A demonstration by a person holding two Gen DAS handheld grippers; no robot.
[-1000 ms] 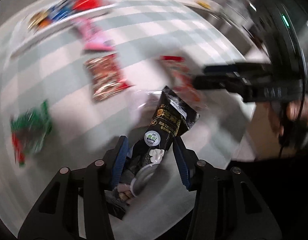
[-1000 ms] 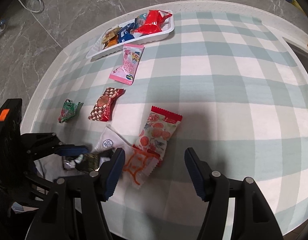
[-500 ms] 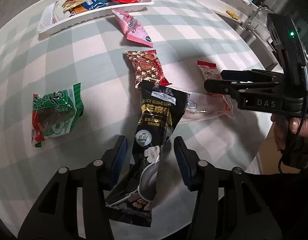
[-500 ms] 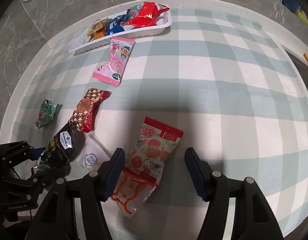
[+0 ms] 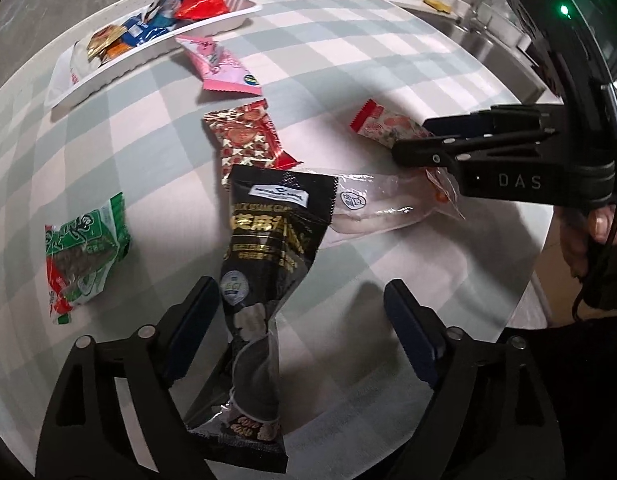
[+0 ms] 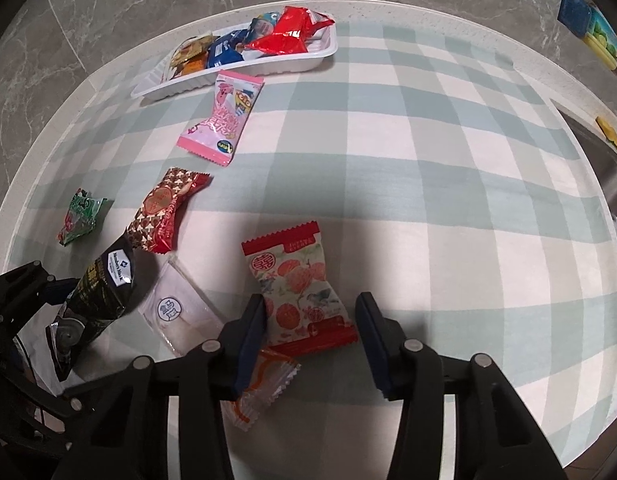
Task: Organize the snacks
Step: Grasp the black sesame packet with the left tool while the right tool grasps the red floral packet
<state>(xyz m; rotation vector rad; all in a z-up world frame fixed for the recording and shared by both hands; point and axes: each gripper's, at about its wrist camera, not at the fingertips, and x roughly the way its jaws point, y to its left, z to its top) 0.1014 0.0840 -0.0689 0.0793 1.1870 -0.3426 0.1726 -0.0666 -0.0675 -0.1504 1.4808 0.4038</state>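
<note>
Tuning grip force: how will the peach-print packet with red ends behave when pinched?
The peach-print packet looks puffy and glossy, so probably light, squashy and a bit slippery. Its crimped red ends look flat and floppy; it likely sags if held by one. The right gripper is closing around its lower end, pads not yet touching.

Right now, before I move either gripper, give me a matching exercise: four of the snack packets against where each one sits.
Things:
1. black sesame packet
2. peach-print packet
3. pink packet
4. bright red bag

Places:
A. in the white tray, at its right end
B. on the cloth just in front of the tray
C. between the fingers of the left gripper, whose jaws are opening and clear of it
D. between the fingers of the right gripper, whose jaws are closing, not yet touching it

Pairs: 1-C, 2-D, 3-B, 4-A
</note>
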